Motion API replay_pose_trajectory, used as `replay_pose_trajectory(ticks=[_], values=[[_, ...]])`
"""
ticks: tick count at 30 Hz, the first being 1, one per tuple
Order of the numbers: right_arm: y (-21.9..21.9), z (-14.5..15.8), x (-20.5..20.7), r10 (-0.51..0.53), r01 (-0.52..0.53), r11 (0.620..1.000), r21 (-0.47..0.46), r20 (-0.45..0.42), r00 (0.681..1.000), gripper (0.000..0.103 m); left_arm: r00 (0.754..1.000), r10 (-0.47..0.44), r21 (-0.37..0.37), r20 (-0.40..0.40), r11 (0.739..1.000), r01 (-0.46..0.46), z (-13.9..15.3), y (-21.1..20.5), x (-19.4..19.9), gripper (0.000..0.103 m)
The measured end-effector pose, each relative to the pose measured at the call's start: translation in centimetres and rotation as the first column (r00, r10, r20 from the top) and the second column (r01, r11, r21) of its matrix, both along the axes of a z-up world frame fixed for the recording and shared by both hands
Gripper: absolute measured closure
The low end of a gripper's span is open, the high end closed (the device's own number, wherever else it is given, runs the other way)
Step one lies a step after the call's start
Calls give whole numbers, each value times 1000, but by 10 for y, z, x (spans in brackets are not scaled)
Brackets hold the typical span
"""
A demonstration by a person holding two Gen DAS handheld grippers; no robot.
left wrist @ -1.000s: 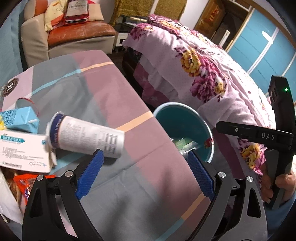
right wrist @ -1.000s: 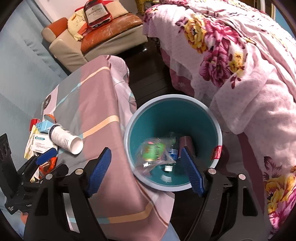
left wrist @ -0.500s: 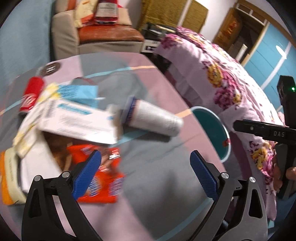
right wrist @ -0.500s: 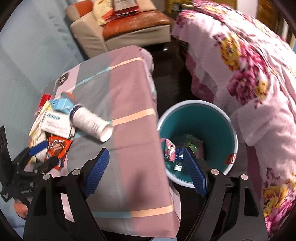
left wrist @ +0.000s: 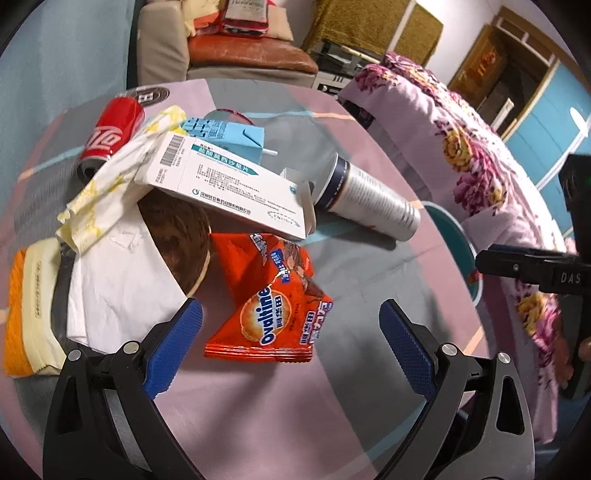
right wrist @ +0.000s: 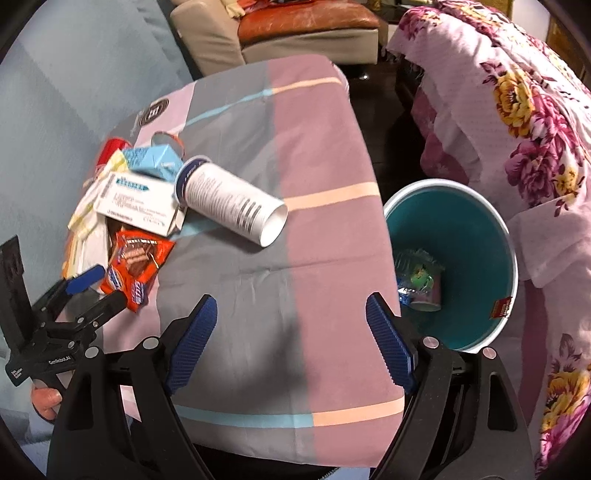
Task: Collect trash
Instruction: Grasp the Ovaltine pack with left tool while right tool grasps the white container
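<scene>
A heap of trash lies at the table's left: an orange Ovaltine packet (left wrist: 275,299) (right wrist: 138,260), a white medicine box (left wrist: 225,188) (right wrist: 138,201), a paper cup (left wrist: 369,197) (right wrist: 231,201) on its side, a blue carton (left wrist: 225,136) (right wrist: 155,160), a red can (left wrist: 110,134), white tissue (left wrist: 122,277). My left gripper (left wrist: 290,349) (right wrist: 98,286) hangs open just above the packet, nothing between its fingers. My right gripper (right wrist: 290,341) is open over the bare cloth near the table's front. The teal bin (right wrist: 476,236) beside the table holds several wrappers.
A striped pink and grey cloth (right wrist: 314,147) covers the table. A bed with a floral cover (right wrist: 517,103) stands right of the bin. A sofa (right wrist: 303,29) is behind the table. An orange and cream sponge-like block (left wrist: 26,306) lies at the heap's left edge.
Both grippers swung left, away from the bin. The left one now hangs over the trash heap with the Ovaltine packet near its fingers; the right one has moved from above the bin to above the table.
</scene>
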State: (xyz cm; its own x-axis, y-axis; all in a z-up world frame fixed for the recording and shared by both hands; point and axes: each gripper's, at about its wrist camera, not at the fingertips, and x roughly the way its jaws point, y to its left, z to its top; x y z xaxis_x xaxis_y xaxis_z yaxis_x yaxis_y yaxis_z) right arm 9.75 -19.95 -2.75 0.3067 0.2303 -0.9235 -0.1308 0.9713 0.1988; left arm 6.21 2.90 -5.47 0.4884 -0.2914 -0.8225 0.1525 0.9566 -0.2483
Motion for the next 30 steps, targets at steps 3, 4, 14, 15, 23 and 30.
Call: replay_pose_trajectory(ticks=[3,4,14,15,23,30], values=[[0,-5,0,1,-1,1000,2,-10,1000,24,1000,-11,12,5,1000,11,-1,-2,1,14],[-1,-6,0,-1,1,1000,3,-11,1000,24,1000,-14,13,4,1000,14,-1,-3,1,17],[-8,-14,5,-13,13,1000,15,-30,999,24,998,-27,30,-55,999,28,-19,-10,10,41],[-7,-15,6,-9,9,1000,12,-32,999,24,998,-21,30,-61,999,23,-21,-10,12,41],[3,-10,19,35,-35,999,-33,-14,999,24,996,-19,-3,-82,1000,19,-34,-9,23,54],[31,-6,51,133,-134,990,-53,-19,991,24,996,-53,-45,-72,998,50,-35,-3,21,56]])
